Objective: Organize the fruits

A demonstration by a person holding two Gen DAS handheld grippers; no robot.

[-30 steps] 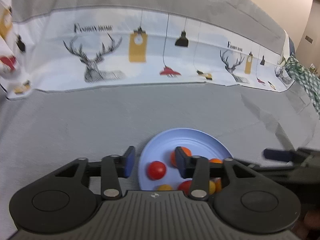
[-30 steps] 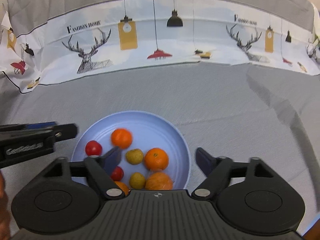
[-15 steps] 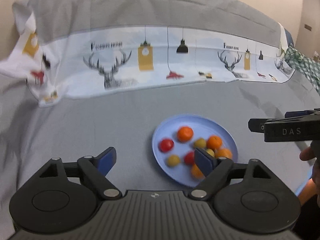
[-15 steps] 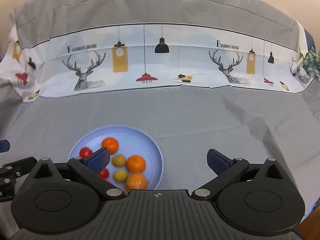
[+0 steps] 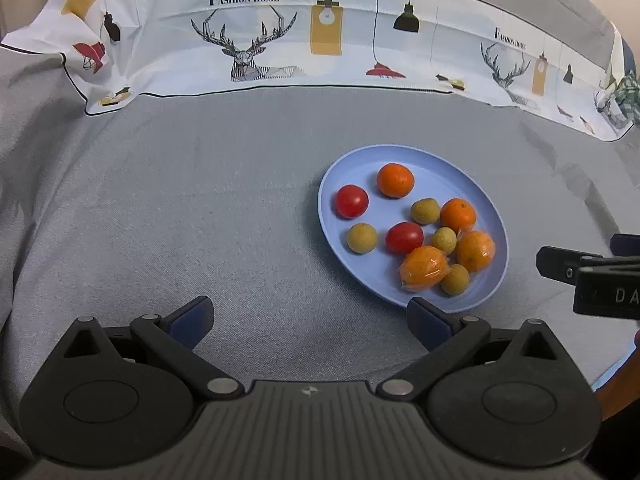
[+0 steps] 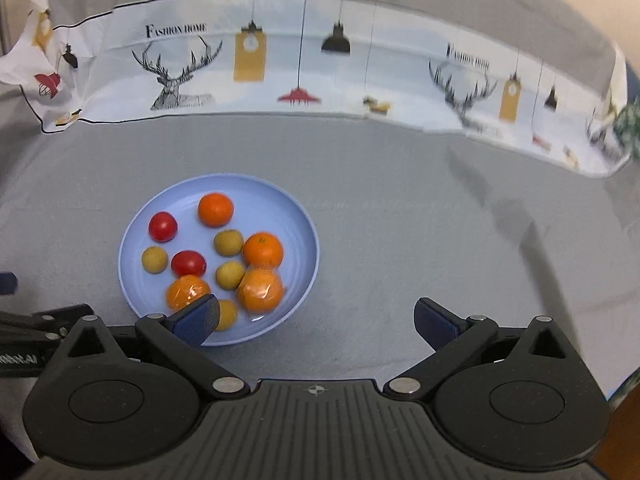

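A light blue plate [image 5: 486, 216] sits on the grey cloth and also shows in the right wrist view [image 6: 298, 220]. It holds two red tomatoes [image 5: 351, 201], several oranges [image 5: 395, 180], two of them in clear wrap [image 5: 423, 267], and several small yellow-green fruits [image 5: 361, 237]. My left gripper [image 5: 310, 318] is open and empty, above bare cloth to the left of and nearer than the plate. My right gripper [image 6: 316, 318] is open and empty, its left fingertip [image 6: 198, 316] over the plate's near rim. The right gripper's side shows at the left wrist view's right edge [image 5: 592, 276].
A white printed cloth with deer and lamps [image 5: 320, 40] runs along the back over the grey cover [image 6: 400, 240]. A green checked cloth [image 5: 628, 96] lies at the far right. The table's near right edge [image 5: 616, 392] shows beside my left gripper.
Both grippers have pulled back and up from the plate. The left gripper's jaws have opened wide and it has moved left, so the whole plate is now in view.
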